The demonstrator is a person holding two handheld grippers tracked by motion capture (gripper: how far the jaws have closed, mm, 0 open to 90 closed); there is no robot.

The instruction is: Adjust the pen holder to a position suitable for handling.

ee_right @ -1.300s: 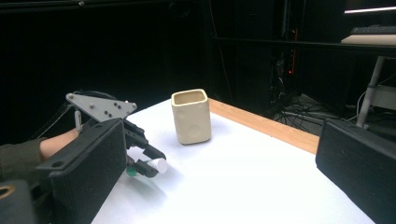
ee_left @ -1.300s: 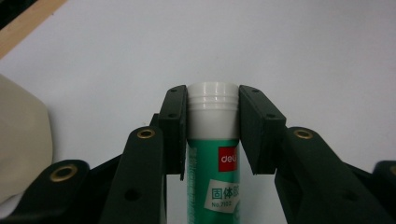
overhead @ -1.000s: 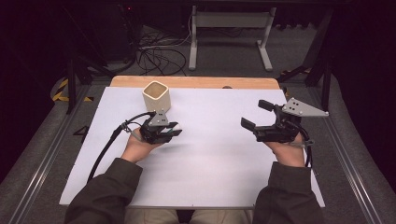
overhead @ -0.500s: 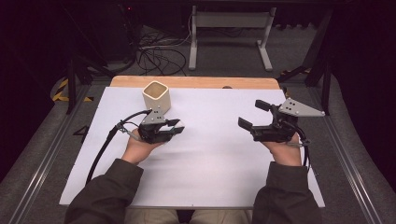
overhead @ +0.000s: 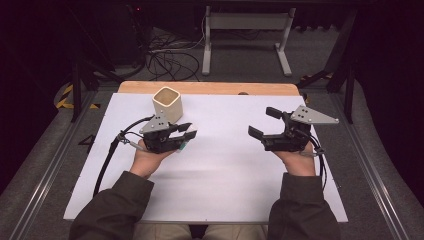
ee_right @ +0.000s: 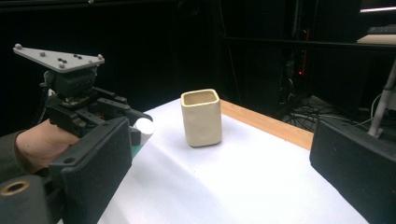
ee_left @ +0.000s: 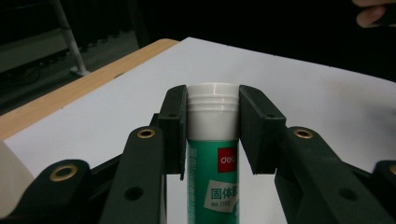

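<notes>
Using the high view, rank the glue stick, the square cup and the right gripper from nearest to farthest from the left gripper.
1. Glue stick: clamped between the jaws of the left gripper.
2. Square cup: just beyond the left gripper, near the table's far edge.
3. Right gripper: across the white sheet, on the right side, jaws open and empty.

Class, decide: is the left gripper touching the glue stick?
Touching. In the left gripper view both pads of the left gripper press the glue stick just below its white cap.
</notes>
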